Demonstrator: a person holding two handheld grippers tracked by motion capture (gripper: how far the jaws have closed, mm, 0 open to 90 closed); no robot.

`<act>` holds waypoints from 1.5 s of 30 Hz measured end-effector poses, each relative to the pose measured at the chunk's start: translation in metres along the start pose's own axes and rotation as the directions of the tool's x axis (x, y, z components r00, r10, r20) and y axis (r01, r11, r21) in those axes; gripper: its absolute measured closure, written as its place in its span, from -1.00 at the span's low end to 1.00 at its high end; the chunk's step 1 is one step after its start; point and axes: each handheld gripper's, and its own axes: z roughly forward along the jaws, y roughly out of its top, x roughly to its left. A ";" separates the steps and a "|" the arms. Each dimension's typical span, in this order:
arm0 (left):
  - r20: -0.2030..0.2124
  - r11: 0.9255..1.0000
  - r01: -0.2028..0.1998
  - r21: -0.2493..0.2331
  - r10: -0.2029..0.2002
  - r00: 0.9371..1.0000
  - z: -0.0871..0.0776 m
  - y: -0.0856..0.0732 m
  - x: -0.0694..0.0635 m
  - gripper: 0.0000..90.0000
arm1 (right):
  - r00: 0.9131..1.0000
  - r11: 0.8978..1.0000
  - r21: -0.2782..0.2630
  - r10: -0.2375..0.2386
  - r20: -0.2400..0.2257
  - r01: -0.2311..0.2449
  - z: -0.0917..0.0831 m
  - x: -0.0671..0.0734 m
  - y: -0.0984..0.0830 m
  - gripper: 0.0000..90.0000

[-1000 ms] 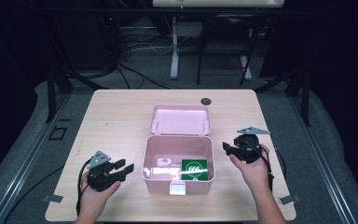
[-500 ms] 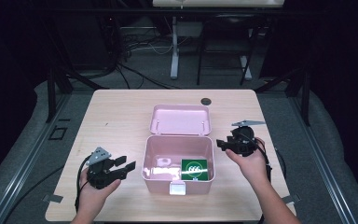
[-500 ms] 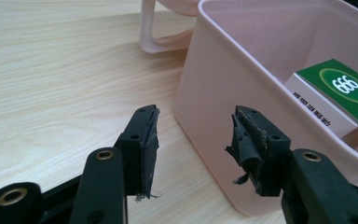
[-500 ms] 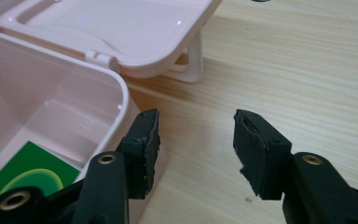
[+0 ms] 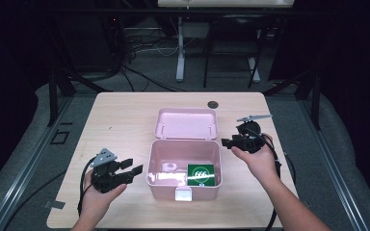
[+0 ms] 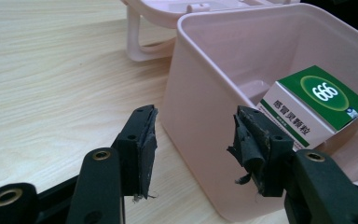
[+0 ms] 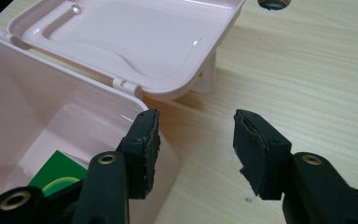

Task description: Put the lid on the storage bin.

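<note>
Open pink box (image 5: 183, 166) between both tools, lid (image 5: 187, 123) flung back for access. Green carton (image 6: 314, 105) inside, ahead of left tool (image 6: 193, 137). Right tool (image 7: 193, 140) over box's corner. Both agape, empty.

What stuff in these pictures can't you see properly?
- Small print on the green box: too small to read, left gripper view.
- Box floor under that green box: hidden by it, high view.
- Dark round thing on the table: cut off by the top edge, right gripper view.
- Pink box front latch: glare-blurred, high view.
</note>
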 end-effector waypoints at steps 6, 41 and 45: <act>0.039 1.000 -0.010 0.013 0.010 0.999 0.002 0.012 -0.007 0.13 | 1.000 1.000 -0.004 0.007 0.001 -0.007 0.000 0.001 0.009 0.11; 0.044 0.994 -0.109 0.024 0.108 0.993 0.014 0.010 -0.027 0.59 | 0.993 0.992 0.057 0.106 0.060 -0.109 0.050 -0.009 0.062 0.13; 0.049 0.994 -0.103 0.021 0.102 0.994 0.014 0.010 -0.027 0.60 | 0.992 0.990 0.078 0.108 0.068 -0.114 0.059 -0.011 0.065 0.15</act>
